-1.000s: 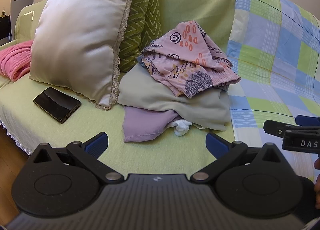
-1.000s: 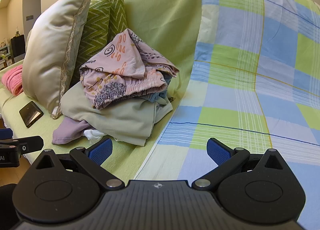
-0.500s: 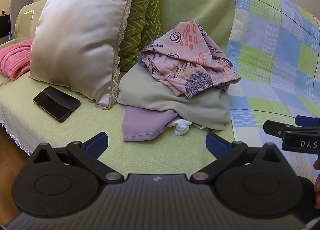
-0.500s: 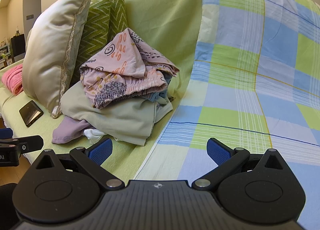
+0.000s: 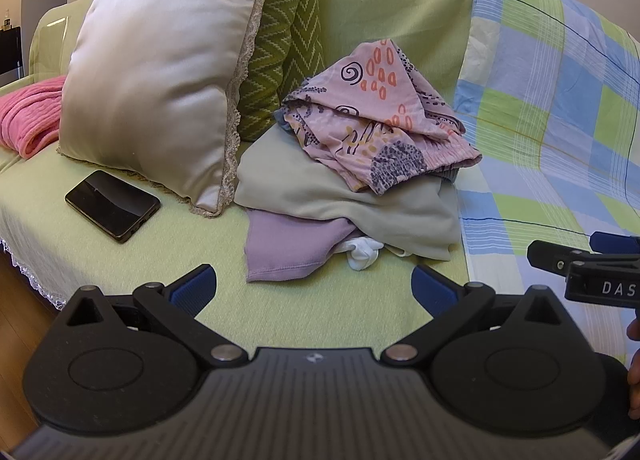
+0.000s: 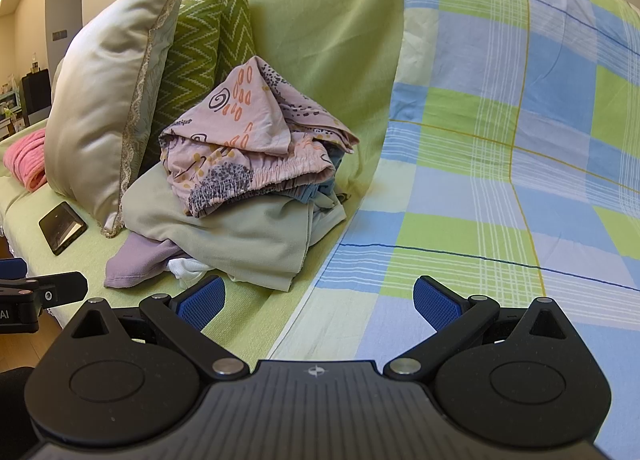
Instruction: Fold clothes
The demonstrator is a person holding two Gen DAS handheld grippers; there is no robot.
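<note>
Nothing's grabbed yet, both the left gripper (image 5: 314,286) and right gripper (image 6: 318,302) have jaws wide open and empty, so I'd pinch the patterned pink garment (image 5: 376,119) topping the clothes pile (image 5: 344,195) mid-frame by its elastic edge and lift it clear.

A heap of clothes (image 5: 352,175) sits on the sofa (image 5: 120,260), against its green-covered back. On top lies a pink patterned garment (image 5: 372,127), under it a pale grey-green one (image 5: 320,195), then a lilac piece (image 5: 284,248) and a bit of white cloth (image 5: 362,254) poking out at the front. Left of the heap stand a cream cushion (image 5: 160,71) and a green zigzag cushion (image 5: 284,39) behind it. A black phone (image 5: 112,209) lies flat on the seat, near the cream cushion. A pink blanket (image 5: 28,115) is at far left. A checked sheet (image 5: 552,119) covers the right side. The left gripper (image 5: 314,286) hangs spread wide over the seat (nothing between its fingers). The right gripper (image 5: 588,264) shows at the right edge.
</note>
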